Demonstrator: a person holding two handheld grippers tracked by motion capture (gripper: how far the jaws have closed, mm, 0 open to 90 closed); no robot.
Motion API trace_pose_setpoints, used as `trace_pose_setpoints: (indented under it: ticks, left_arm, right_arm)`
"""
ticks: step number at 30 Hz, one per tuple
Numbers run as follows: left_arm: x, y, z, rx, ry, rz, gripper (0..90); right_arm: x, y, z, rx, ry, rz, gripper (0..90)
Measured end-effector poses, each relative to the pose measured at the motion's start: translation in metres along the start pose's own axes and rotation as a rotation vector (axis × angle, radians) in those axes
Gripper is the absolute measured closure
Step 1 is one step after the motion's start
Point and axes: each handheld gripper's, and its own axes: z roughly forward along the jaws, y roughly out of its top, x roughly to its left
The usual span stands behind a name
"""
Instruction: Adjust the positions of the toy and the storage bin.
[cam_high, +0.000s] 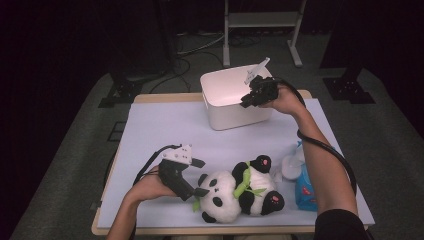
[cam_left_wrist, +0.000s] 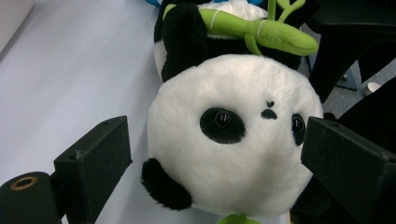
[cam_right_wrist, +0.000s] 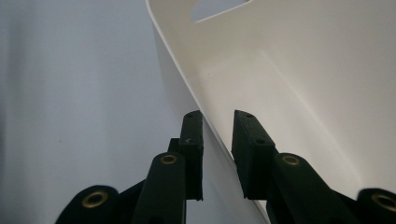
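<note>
Right gripper (cam_right_wrist: 218, 135) straddles the white bin (cam_high: 225, 95) wall, jaws barely apart; left gripper (cam_left_wrist: 212, 154) spread around panda (cam_left_wrist: 229, 140), squeeze next.

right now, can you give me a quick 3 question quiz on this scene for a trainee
1. True or false: the left gripper has its jaws open on either side of the plush panda's head.
2. What stands between the jaws of the right gripper? A) a wall of the white bin B) the panda's foot C) a cable
3. What green thing lies across the panda's body?

Key: 1 true. 2 A. 3 a bamboo stalk.
</note>
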Motion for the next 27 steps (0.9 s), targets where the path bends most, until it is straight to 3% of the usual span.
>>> trace_pose_setpoints:
  ticks: [27]
  left_arm:
    - [0.0, 0.0, 0.0, 0.001, 0.0, -0.003, 7.5]
  right_arm:
    - [0.012, 0.007, -0.001, 0.021, 0.142, -0.059, 87.6]
